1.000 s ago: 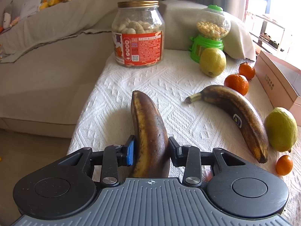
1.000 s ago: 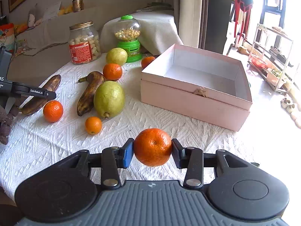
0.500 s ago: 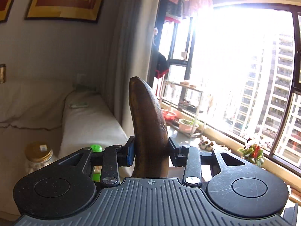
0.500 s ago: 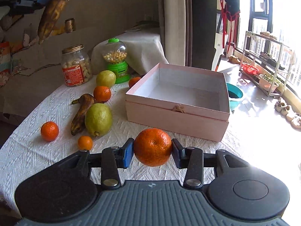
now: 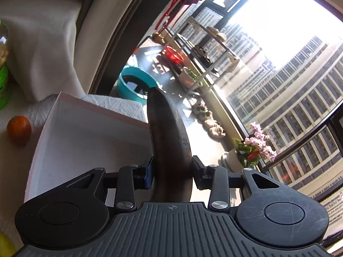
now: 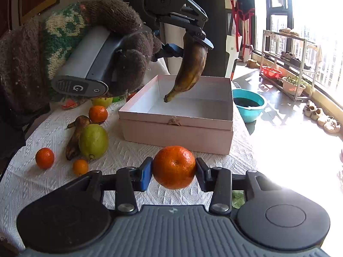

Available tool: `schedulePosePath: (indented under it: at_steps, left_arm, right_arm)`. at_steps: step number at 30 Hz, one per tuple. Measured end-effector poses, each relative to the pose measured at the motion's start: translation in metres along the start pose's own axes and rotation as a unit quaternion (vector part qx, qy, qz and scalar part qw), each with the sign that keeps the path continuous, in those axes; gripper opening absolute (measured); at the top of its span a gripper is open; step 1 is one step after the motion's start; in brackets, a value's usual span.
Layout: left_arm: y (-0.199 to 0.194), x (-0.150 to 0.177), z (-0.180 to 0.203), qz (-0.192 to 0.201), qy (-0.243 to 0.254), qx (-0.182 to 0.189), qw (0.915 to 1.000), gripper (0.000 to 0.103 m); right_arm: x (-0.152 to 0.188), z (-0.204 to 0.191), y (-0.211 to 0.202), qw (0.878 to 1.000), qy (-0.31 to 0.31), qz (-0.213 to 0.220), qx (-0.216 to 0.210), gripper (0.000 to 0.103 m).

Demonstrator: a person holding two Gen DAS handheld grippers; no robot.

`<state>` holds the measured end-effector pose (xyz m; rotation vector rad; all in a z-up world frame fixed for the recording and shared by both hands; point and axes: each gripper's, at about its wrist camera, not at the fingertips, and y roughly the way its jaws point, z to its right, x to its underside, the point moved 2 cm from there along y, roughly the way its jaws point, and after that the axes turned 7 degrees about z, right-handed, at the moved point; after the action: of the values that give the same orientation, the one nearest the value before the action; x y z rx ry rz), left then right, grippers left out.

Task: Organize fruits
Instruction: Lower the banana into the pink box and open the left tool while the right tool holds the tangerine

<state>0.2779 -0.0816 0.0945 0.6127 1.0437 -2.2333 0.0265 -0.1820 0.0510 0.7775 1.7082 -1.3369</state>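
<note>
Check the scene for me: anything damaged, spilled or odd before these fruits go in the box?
Nothing is spilled or knocked over. The one oddity is the fruit's condition: the banana in the left claw, hanging over the open pink box, is mostly dark brown, and so is the other banana on the cloth. The orange in the right claw looks sound.

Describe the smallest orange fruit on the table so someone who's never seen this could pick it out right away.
Start at the pink box on the white tablecloth and look left to the big green pear lying against a dark banana. Just in front of the pear's stem end sits the small orange fruit. It is smaller than the two oranges nearby.
</note>
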Motion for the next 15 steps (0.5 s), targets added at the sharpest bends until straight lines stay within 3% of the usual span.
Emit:
schedulePosePath:
  at_steps: [3, 10, 12, 15]
  left_arm:
    - [0.034, 0.014, -0.021, -0.059, -0.025, -0.023, 0.9977, 0.041]
    - [0.070, 0.039, -0.047, -0.158, -0.027, -0.002, 0.9870, 0.040]
    - [0.061, 0.046, -0.047, -0.147, -0.013, 0.009, 0.9891, 0.038]
    - [0.026, 0.036, -0.034, -0.090, 0.013, 0.066, 0.9937, 0.038]
  right_arm:
    - [0.002, 0.007, 0.000, 1.000, 0.005, 0.000, 0.005, 0.042]
    - [0.008, 0.015, 0.012, 1.000, 0.017, -0.020, 0.003, 0.042]
    - [0.010, 0.015, 0.015, 1.000, 0.016, -0.026, 0.002, 0.042]
    - [0.011, 0.014, 0.018, 0.999, 0.010, -0.031, 0.007, 0.042]
